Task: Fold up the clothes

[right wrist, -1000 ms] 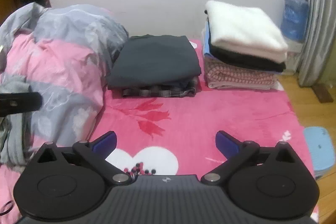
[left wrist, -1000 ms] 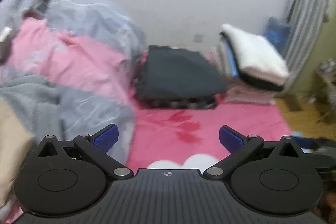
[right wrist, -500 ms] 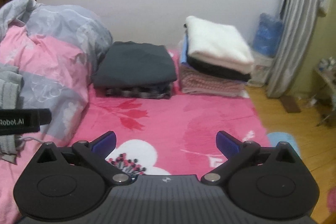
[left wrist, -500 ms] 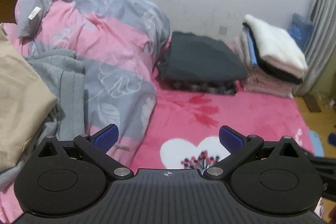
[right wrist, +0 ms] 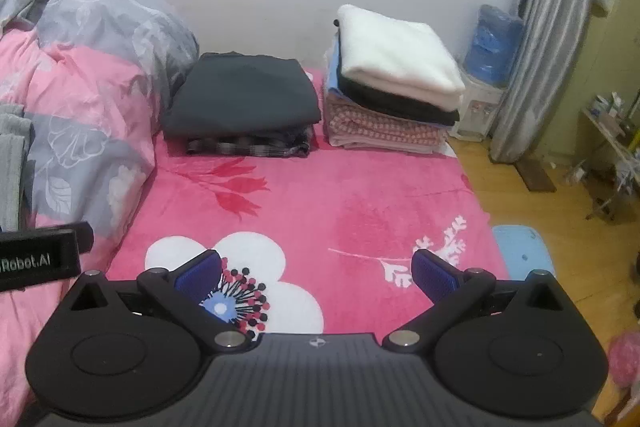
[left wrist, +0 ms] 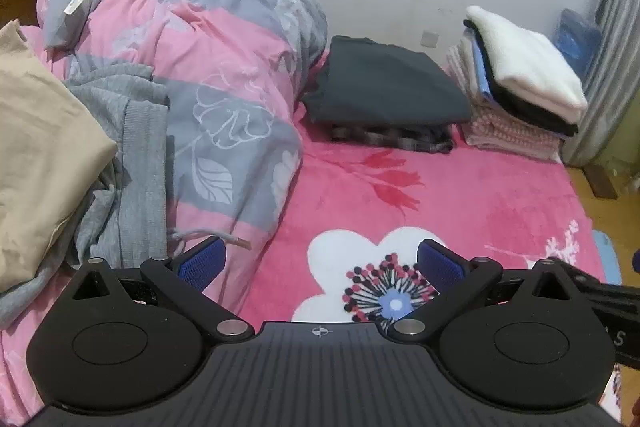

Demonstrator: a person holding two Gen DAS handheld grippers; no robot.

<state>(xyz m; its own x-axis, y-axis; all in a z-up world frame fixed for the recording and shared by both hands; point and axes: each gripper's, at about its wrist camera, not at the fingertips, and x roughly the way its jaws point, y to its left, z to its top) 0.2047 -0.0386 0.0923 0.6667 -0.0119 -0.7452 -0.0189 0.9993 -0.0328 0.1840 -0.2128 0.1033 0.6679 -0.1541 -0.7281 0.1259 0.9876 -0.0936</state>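
Note:
An unfolded grey knit garment (left wrist: 136, 155) and a beige cloth (left wrist: 36, 135) lie heaped at the left of the bed; the grey garment also shows at the left edge of the right wrist view (right wrist: 14, 163). A folded dark grey pile (left wrist: 384, 87) (right wrist: 244, 99) and a taller stack topped by a white towel (left wrist: 524, 67) (right wrist: 396, 63) sit at the far end by the wall. My left gripper (left wrist: 320, 263) is open and empty above the pink bedspread (left wrist: 460, 195). My right gripper (right wrist: 316, 271) is open and empty above the same bedspread (right wrist: 360, 195).
A crumpled pink and grey duvet (left wrist: 216, 51) (right wrist: 80, 87) fills the left side of the bed. To the right lie wooden floor (right wrist: 560, 219), a grey curtain (right wrist: 548, 27), a blue water bottle (right wrist: 496, 47) and a light blue stool (right wrist: 524, 251).
Both grippers have pulled back and swung. The left view now takes in more of the heaped clothes on the left. The right view has turned rightward toward the floor. Both stay open.

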